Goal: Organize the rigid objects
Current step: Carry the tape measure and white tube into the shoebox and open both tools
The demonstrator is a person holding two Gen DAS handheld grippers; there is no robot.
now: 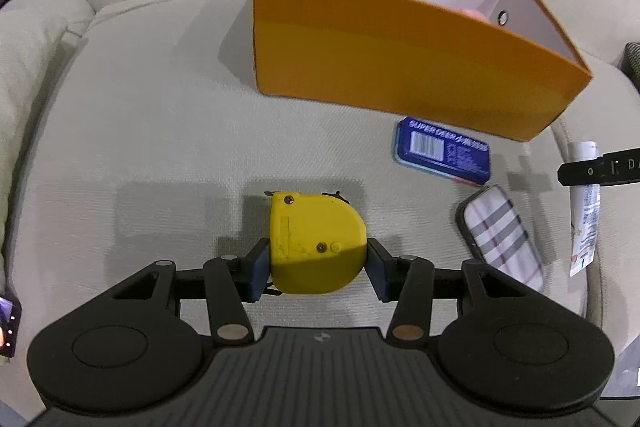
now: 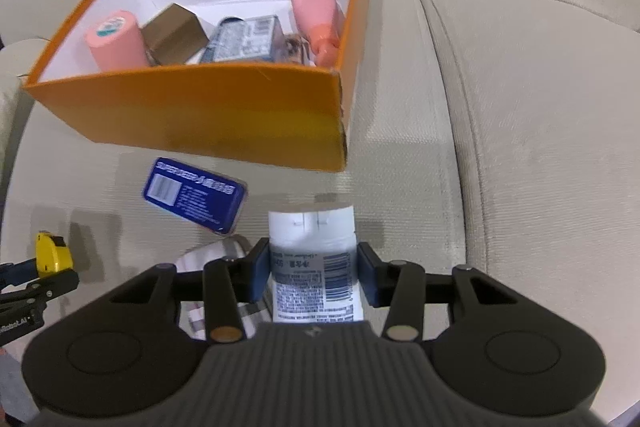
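Observation:
My left gripper (image 1: 318, 261) is shut on a yellow tape measure (image 1: 316, 245), just above the beige sofa cushion (image 1: 160, 131). My right gripper (image 2: 313, 273) is shut on a white tube (image 2: 316, 259) with a printed label, cap end forward. The orange box (image 1: 400, 67) stands ahead of both grippers; in the right wrist view the orange box (image 2: 208, 123) holds a pink roll (image 2: 116, 41), a brown carton (image 2: 174, 35), a blue-labelled pack (image 2: 244, 41) and a pink bottle (image 2: 318, 19). The tape measure also shows at the left edge of the right wrist view (image 2: 52, 253).
A blue tin (image 1: 444, 151) lies on the cushion in front of the box, also in the right wrist view (image 2: 196, 195). A plaid-patterned case (image 1: 502, 235) lies right of the tape measure. The sofa back and armrest (image 1: 32, 39) border the seat.

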